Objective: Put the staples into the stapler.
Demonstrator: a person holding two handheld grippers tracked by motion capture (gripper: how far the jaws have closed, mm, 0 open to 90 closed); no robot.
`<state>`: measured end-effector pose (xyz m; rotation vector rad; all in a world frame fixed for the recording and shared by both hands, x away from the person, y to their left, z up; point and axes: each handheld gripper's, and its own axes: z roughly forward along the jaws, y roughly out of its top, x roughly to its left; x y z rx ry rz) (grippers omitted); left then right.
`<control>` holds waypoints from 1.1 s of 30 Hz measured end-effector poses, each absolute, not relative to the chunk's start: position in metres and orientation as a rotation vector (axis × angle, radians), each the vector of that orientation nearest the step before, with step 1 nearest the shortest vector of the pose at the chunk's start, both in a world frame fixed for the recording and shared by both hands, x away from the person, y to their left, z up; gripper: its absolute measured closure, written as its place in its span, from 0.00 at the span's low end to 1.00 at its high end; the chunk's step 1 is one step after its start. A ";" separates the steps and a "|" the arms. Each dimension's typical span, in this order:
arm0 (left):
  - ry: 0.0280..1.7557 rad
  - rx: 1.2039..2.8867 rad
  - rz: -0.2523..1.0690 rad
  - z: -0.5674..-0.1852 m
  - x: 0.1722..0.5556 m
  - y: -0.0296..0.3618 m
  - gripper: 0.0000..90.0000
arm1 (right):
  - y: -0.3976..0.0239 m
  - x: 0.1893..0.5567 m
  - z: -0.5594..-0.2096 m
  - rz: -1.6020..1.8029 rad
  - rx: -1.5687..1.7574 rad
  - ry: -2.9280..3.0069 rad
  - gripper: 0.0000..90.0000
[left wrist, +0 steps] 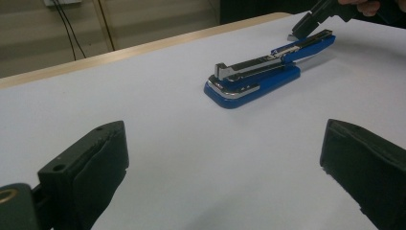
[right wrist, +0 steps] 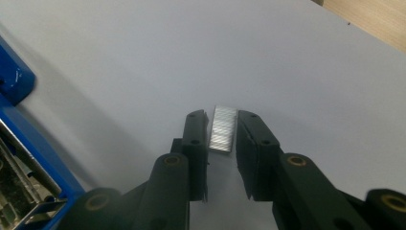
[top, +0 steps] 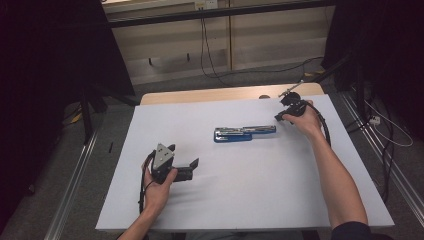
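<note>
I see a silvery ribbed strip of staples (right wrist: 224,128) flat on the white surface (top: 240,180) near its far right corner, right gripper (right wrist: 223,130) narrowed around it, contact unclear; left gripper (left wrist: 225,158) wide, empty.

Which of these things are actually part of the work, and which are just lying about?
Part of the work:
- strip of staples
- open blue stapler
- right gripper, jaws either side of the strip

Lying about:
- left gripper, open over bare table
- cables on the floor
</note>
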<state>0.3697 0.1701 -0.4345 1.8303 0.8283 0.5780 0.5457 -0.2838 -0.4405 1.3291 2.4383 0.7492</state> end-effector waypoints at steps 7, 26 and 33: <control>0.829 1.837 0.579 -0.435 0.370 0.170 0.03 | -0.283 0.547 -0.444 0.747 1.324 2.444 0.86; 0.832 1.849 0.570 -0.435 0.370 0.170 0.03 | -0.280 0.545 -0.444 0.738 1.317 2.436 0.88; 0.833 1.850 0.573 -0.435 0.370 0.170 0.03 | -0.280 0.544 -0.443 0.750 1.303 2.441 0.88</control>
